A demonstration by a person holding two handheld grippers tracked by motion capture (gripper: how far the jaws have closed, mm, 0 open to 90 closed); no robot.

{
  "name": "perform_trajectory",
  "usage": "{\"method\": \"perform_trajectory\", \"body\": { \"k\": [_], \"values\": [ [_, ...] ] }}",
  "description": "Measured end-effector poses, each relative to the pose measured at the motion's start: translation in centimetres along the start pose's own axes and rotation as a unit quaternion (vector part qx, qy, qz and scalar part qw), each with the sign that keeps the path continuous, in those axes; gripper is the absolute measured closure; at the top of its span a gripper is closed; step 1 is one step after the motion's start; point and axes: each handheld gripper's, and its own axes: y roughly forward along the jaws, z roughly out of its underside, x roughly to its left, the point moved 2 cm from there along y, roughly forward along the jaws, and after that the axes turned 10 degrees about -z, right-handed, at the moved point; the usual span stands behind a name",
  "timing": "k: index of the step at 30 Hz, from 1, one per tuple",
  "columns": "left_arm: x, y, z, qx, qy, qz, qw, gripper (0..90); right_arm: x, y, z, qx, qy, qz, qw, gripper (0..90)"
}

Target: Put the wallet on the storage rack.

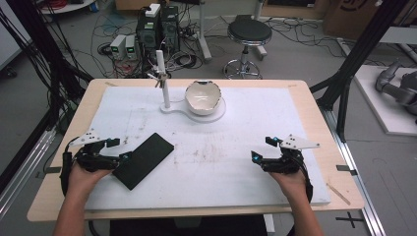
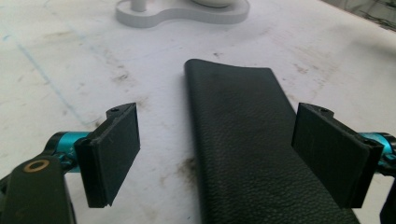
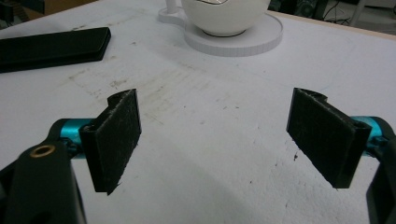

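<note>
A flat black leather-textured case [image 1: 143, 160] lies at an angle on the white mat, left of centre. My left gripper [image 1: 117, 150] stands open at its near end, jaws wide. In the left gripper view the case [image 2: 247, 140] runs up between the two pads [image 2: 114, 151], nearer the right one, with a gap on both sides. My right gripper [image 1: 263, 149] is open over bare mat at the right, nothing between its pads [image 3: 116, 135]. A white bowl [image 1: 202, 97] sits on a white base [image 1: 216, 114] with an upright post [image 1: 165, 91] at the back centre.
The white mat [image 1: 236, 147] covers most of the wooden table [image 1: 324, 132] and is scuffed in the middle. In the right gripper view the case [image 3: 51, 46] lies far left and the bowl [image 3: 224, 16] straight ahead. Beyond the table stand a stool [image 1: 248, 34], electronics and cables.
</note>
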Motion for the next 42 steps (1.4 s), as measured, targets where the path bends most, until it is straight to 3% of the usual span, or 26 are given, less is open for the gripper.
{"method": "perform_trajectory", "body": {
  "k": [8, 12, 19, 23, 29, 33, 42],
  "values": [
    [0.3, 0.8, 1.1, 0.058, -0.025, 0.008, 0.9980, 15.3, 0.2, 0.0, 0.0, 0.001, 0.003, -0.003, 1.0000, 18.0],
    [0.2, 0.9, 1.3, 0.071, -0.028, 0.010, 0.9971, 15.4, 0.2, 0.0, 0.0, 0.001, 0.003, -0.004, 1.0000, 18.0],
    [-0.9, 1.4, 1.5, 0.098, 0.006, 0.030, 0.9948, 24.4, 0.0, 0.1, 0.1, 0.005, 0.005, -0.008, 0.9999, 18.0],
    [-1.2, 1.3, 1.5, 0.095, 0.009, 0.049, 0.9942, 36.5, 0.1, 0.4, 0.1, 0.009, 0.004, -0.006, 0.9999, 18.0],
    [-1.1, 1.3, 1.7, 0.100, -0.011, 0.052, 0.9936, 39.7, 0.3, 0.7, 0.0, 0.010, -0.002, -0.007, 0.9999, 18.0],
    [-1.0, 1.2, 1.7, 0.095, -0.017, 0.048, 0.9941, 46.4, 0.4, 0.7, 0.0, 0.011, -0.001, -0.007, 0.9999, 18.0],
    [-0.7, 0.7, 1.7, 0.067, -0.031, 0.066, 0.9951, 74.1, 0.3, 0.6, 0.0, 0.008, 0.000, -0.007, 0.9999, 18.0]
  ]
}}
